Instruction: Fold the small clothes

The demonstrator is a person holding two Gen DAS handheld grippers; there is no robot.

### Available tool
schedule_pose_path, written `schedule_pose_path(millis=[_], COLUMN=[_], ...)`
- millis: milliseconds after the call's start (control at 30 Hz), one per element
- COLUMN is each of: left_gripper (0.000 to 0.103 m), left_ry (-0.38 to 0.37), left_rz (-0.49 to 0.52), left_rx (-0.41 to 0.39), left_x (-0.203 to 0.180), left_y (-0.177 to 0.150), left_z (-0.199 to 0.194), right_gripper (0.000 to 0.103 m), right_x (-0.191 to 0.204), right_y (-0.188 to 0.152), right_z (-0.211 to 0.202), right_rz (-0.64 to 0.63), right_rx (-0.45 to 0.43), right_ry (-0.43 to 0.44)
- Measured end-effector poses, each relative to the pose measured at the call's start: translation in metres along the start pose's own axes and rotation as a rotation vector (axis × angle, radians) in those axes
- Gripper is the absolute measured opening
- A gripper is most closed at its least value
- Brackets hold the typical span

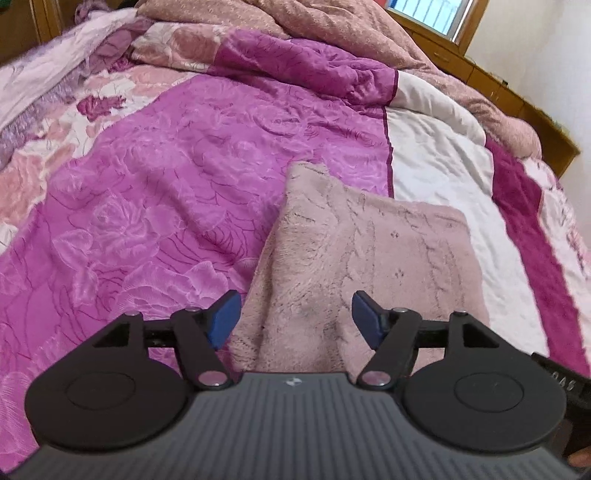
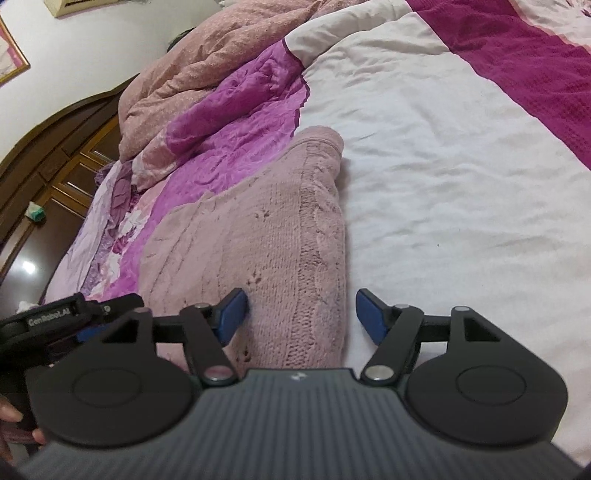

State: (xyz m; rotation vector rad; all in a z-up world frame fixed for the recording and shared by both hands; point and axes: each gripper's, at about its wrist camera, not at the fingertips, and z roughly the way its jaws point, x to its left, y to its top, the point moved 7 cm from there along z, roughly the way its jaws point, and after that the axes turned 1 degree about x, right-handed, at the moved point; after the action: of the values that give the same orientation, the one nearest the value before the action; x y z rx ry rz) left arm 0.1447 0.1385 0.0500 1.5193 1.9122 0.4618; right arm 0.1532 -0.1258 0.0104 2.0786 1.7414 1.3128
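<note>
A dusty-pink knitted garment (image 1: 362,258) lies folded on the bed, its near edge under both grippers. My left gripper (image 1: 295,317) stands open over the garment's near left corner, blue pads apart and not pressing the cloth. In the right wrist view the same pink knit (image 2: 266,229) stretches away from me. My right gripper (image 2: 301,315) is open over its near right edge, with the right pad (image 2: 371,317) above the white sheet beside it. The left gripper's black body (image 2: 55,325) shows at the lower left, a hand below it.
The bed is covered by a magenta floral quilt (image 1: 155,192) with a white panel (image 2: 443,155). A crumpled pink duvet (image 1: 332,29) is heaped at the far end. Dark wooden furniture (image 2: 62,162) stands beside the bed, and a window (image 1: 432,14) is beyond it.
</note>
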Motion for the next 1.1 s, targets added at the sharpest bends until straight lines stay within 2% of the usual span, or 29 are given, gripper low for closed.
schedule_pose_path(millis=[67,133,200,433,600,933,1100], left_gripper=[0.073,0.074,0.074,0.074,0.079,0.081,0.082], left_ry=[-0.020,-0.031,-0.041,-0.069,-0.087,-0.132,-0.142], left_rz=[-0.024,-0.040,-0.052,-0.068,-0.089,-0.129,-0.142], left_rx=[0.005,0.013,0.024,0.072,0.075,0.085,0.083], left_x=[0.001,0.002,0.003,0.007,0.011,0.014,0.014], left_y=[0.002,0.003,0.003,-0.005,-0.007,-0.012,-0.014], left_z=[0.002,0.006,0.011,0.030,0.040,0.051,0.053], right_gripper=[0.070,0.078,0.079,0.079,0.080,0.080,0.080], right_x=[-0.001,-0.002,-0.003,-0.008,-0.006,-0.004,-0.001], right_y=[0.002,0.005,0.008,0.010,0.005,0.004,0.004], right_z=[0.001,0.003,0.005,0.025,0.039,0.048,0.052], right_rz=[0.007,0.017,0.020,0.061,0.061,0.050,0.038], right_rx=[-0.001,-0.004,-0.012,0.037,0.072,0.087,0.086], right_ry=[0.004,0.001,0.001,0.074,0.131,0.190,0.184])
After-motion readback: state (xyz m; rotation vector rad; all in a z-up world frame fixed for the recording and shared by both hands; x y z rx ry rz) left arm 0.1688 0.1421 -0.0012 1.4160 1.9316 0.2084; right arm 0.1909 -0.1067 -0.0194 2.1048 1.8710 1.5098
